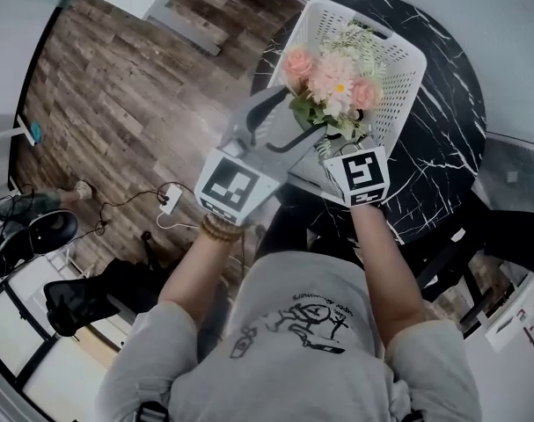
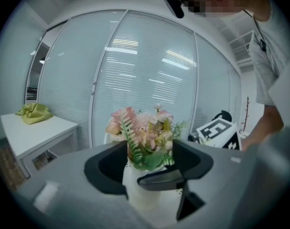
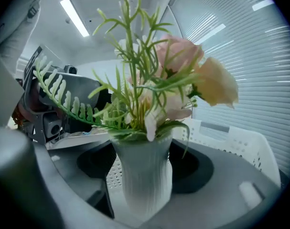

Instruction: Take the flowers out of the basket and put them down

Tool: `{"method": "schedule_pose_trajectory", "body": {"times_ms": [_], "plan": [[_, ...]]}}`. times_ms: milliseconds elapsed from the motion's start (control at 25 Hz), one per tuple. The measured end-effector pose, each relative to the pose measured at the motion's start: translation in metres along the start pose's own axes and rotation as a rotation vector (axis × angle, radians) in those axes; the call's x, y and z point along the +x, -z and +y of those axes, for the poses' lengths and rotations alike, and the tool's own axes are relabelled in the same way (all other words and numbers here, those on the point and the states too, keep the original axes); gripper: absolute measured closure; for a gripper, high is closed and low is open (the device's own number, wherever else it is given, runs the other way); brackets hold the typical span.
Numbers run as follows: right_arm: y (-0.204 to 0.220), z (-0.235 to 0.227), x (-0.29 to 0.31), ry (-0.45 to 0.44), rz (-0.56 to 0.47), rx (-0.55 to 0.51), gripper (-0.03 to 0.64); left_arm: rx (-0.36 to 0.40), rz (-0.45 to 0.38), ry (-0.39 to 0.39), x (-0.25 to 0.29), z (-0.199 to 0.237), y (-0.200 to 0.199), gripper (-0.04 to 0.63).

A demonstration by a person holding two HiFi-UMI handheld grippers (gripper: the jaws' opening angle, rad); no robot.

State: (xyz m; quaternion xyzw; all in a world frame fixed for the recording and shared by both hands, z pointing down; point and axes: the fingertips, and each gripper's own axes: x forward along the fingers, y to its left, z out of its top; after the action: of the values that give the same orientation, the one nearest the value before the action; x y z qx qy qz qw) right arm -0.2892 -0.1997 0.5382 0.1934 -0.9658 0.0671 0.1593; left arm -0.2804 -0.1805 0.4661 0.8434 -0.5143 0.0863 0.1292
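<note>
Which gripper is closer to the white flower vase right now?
Right. The right gripper is closed on the vase, jaws pressing both its sides. The left gripper has the vase between its open jaws without gripping it.

Shows pink, cream and green flowers, ribbed white vase, perforated white basket, white-veined black table.

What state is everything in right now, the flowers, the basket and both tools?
Basket: standing on the black table, open top up.
Flowers: upright in the white vase, in or just over the basket, not yet put down.
Right tool: shut on the vase.
Left tool: open, jaws either side of the vase.
</note>
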Motion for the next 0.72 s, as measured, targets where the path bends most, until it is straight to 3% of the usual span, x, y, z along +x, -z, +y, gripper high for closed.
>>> {"method": "schedule_pose_trajectory", "body": {"times_ms": [720], "plan": [[-0.072, -0.002, -0.040, 0.028, -0.090, -0.048, 0.265, 0.078, -0.044, 0.007, -0.013, -0.030, -0.068, 0.298]]}}
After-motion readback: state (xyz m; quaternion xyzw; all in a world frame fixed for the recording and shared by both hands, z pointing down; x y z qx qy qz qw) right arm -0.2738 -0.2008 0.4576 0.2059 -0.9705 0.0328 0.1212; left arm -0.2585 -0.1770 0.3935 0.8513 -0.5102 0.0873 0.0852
